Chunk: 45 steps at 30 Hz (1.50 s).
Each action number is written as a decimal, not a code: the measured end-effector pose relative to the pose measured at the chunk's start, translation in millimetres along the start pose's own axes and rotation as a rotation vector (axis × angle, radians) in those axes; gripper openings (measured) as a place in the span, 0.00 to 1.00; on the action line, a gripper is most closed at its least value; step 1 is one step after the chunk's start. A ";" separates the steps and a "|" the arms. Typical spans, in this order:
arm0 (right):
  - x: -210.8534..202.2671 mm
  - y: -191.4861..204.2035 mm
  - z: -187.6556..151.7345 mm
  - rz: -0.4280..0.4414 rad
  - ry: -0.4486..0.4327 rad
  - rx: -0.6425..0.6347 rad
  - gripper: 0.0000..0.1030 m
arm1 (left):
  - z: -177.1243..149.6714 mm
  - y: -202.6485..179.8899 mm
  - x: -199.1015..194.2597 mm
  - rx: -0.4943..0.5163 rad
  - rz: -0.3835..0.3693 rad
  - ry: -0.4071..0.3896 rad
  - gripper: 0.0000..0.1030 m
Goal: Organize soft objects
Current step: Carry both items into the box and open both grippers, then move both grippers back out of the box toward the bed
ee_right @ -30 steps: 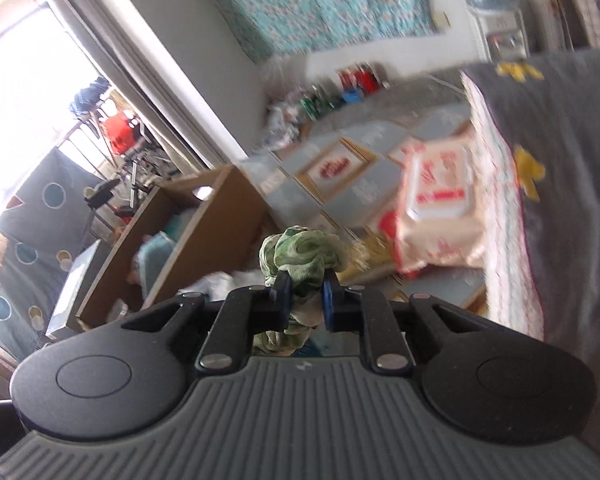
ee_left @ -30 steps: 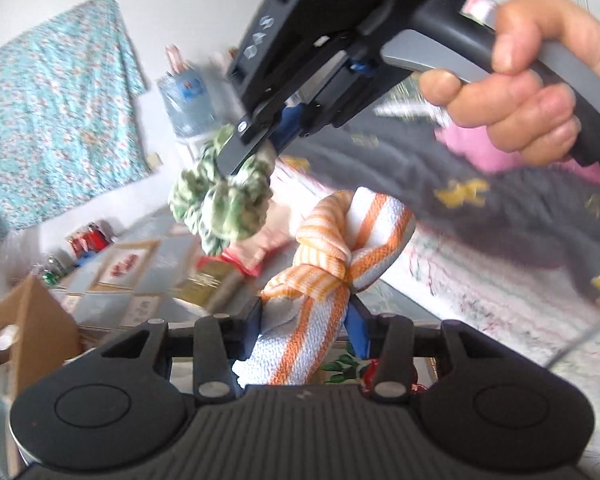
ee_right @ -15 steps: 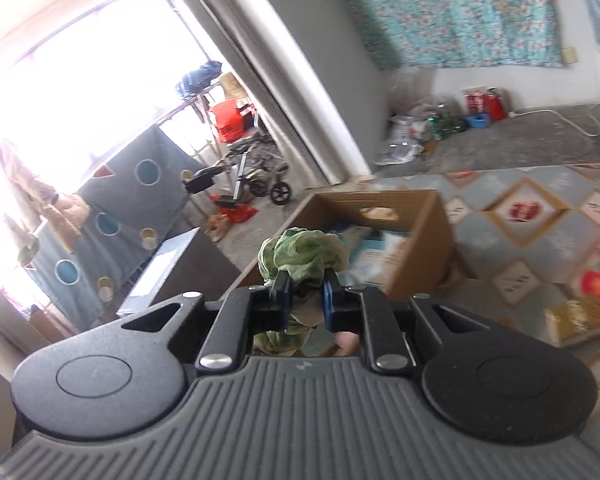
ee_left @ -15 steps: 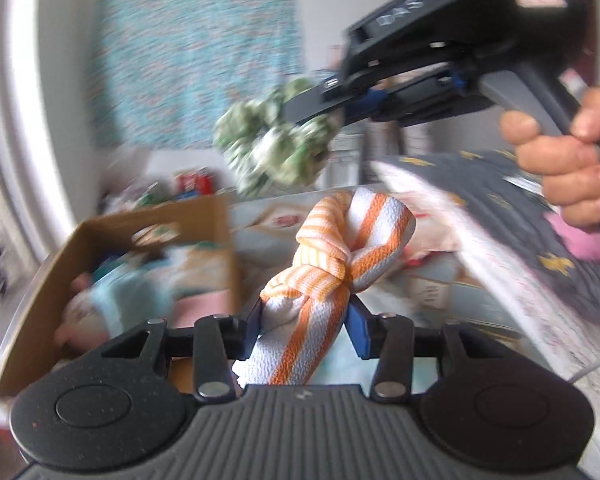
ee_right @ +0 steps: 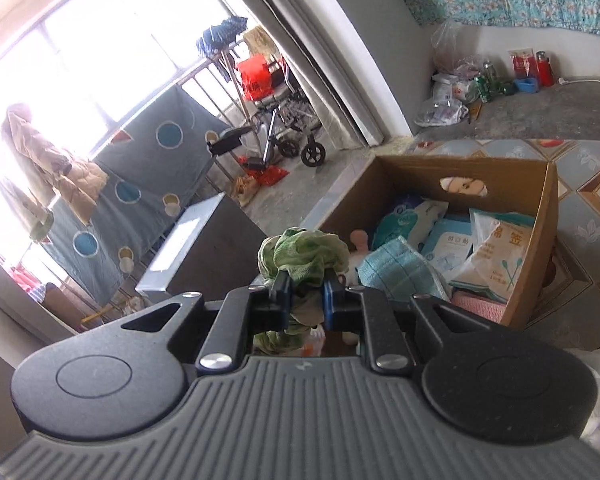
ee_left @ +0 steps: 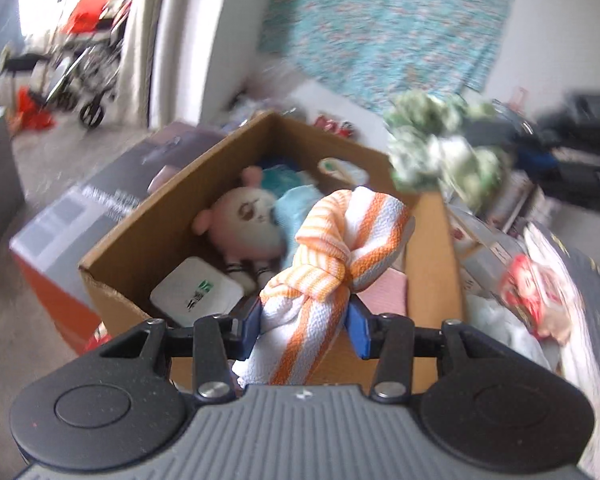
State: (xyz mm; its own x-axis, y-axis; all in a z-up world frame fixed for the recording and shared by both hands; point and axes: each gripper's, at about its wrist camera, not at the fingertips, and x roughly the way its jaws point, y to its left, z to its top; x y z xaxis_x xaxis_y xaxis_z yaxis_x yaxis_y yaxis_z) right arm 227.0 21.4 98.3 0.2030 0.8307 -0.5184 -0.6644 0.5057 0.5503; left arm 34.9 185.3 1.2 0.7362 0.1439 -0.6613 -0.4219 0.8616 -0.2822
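Both hands loaded for one trip: left gripper (ee_left: 305,322) jaws pinch the knotted orange towel (ee_left: 332,256), right gripper (ee_right: 305,295) jaws squeeze the green scrunchie (ee_right: 302,254), cardboard box (ee_right: 540,240) at 2 o'clock, probably for dropping.

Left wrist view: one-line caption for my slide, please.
Left gripper holds knotted orange-striped cloth above the cardboard box.

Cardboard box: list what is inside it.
Inside the cardboard box: a pink plush toy, a light blue checked cloth, wet-wipe packs, a cotton swab bag, a pink cloth and a white pack. Whatever lies beneath them is covered.
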 end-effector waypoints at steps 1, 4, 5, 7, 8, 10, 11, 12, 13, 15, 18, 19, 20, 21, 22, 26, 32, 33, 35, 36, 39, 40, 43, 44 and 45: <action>5.8 -1.6 -0.5 -0.011 0.016 -0.001 0.14 | 1.1 2.9 4.4 -0.021 0.008 0.005 0.44; 18.7 -16.5 -3.5 -0.025 0.053 0.003 0.14 | 2.3 3.6 13.4 -0.042 0.041 0.019 0.45; 21.7 -19.9 -3.7 -0.025 0.058 0.002 0.14 | 2.0 2.7 17.5 -0.046 0.050 0.023 0.45; 23.3 -27.9 -4.8 -0.024 0.066 0.004 0.15 | 4.3 0.7 22.4 -0.052 0.067 0.030 0.45; 25.0 -30.5 -5.7 -0.021 0.070 0.008 0.15 | 5.7 0.0 25.7 -0.055 0.075 0.039 0.45; 27.5 -37.5 -8.0 -0.018 0.081 0.017 0.15 | 6.3 1.7 35.9 -0.074 0.093 0.068 0.45; 29.2 -39.9 -9.7 -0.018 0.089 0.021 0.15 | 6.2 3.1 40.5 -0.088 0.101 0.084 0.45; 31.3 -42.7 -11.7 -0.017 0.097 0.024 0.15 | 4.1 3.3 43.0 -0.095 0.112 0.088 0.45; 33.3 -44.4 -13.4 -0.016 0.105 0.027 0.15 | 3.5 0.9 42.9 -0.085 0.128 0.077 0.46; 37.5 -45.9 -17.0 -0.016 0.119 0.028 0.15 | 3.0 -3.4 42.9 -0.068 0.154 0.068 0.46; 39.0 -45.3 -19.2 -0.019 0.135 0.023 0.16 | 1.7 -8.4 43.6 -0.035 0.168 0.078 0.51; 38.3 -44.5 -19.2 -0.022 0.137 0.020 0.16 | 1.5 -8.5 42.7 -0.032 0.162 0.083 0.54; 38.5 -43.8 -19.8 -0.025 0.140 0.017 0.16 | 1.6 -6.9 41.7 -0.038 0.154 0.088 0.54; 38.0 -42.8 -19.9 -0.028 0.142 0.013 0.16 | 2.0 -5.5 40.0 -0.046 0.146 0.086 0.54; 37.0 -41.7 -20.1 -0.031 0.143 0.010 0.16 | 1.9 -3.9 37.1 -0.051 0.142 0.080 0.55; 35.0 -36.1 -19.5 -0.044 0.157 -0.004 0.16 | 1.5 1.0 24.0 -0.053 0.149 0.047 0.56; 43.1 -22.2 -22.6 -0.047 0.247 -0.038 0.17 | -0.5 10.8 -5.2 -0.068 0.156 -0.020 0.56; 46.1 -19.2 -24.3 -0.045 0.268 -0.047 0.17 | -0.8 13.0 -10.4 -0.070 0.161 -0.033 0.56; 53.8 -14.5 -28.7 -0.049 0.309 -0.066 0.18 | -0.9 17.4 -17.9 -0.070 0.174 -0.053 0.57; 58.2 -12.3 -32.0 -0.059 0.324 -0.080 0.19 | -0.4 19.7 -20.7 -0.068 0.180 -0.061 0.57; 73.7 -9.6 -44.8 -0.118 0.377 -0.133 0.28 | -0.5 23.6 -25.1 -0.066 0.194 -0.077 0.57; 79.5 -10.4 -49.4 -0.143 0.397 -0.146 0.31 | -0.6 24.1 -24.8 -0.062 0.195 -0.076 0.57; 88.8 -17.4 -59.1 -0.178 0.440 -0.150 0.34 | -0.7 25.1 -21.6 -0.062 0.188 -0.063 0.57; 88.4 -19.6 -59.9 -0.175 0.443 -0.139 0.35 | -0.8 24.8 -20.6 -0.061 0.182 -0.059 0.57; 87.4 -21.5 -60.3 -0.170 0.441 -0.131 0.37 | -0.8 23.6 -20.0 -0.058 0.178 -0.057 0.57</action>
State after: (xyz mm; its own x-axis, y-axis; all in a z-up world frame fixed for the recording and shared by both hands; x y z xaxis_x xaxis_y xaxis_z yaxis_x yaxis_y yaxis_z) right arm 215.6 69.1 1.7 0.0117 0.5469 -0.8371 -0.7387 0.5690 0.3614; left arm 9.8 202.4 7.2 0.6750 0.3202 -0.6647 -0.5766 0.7910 -0.2045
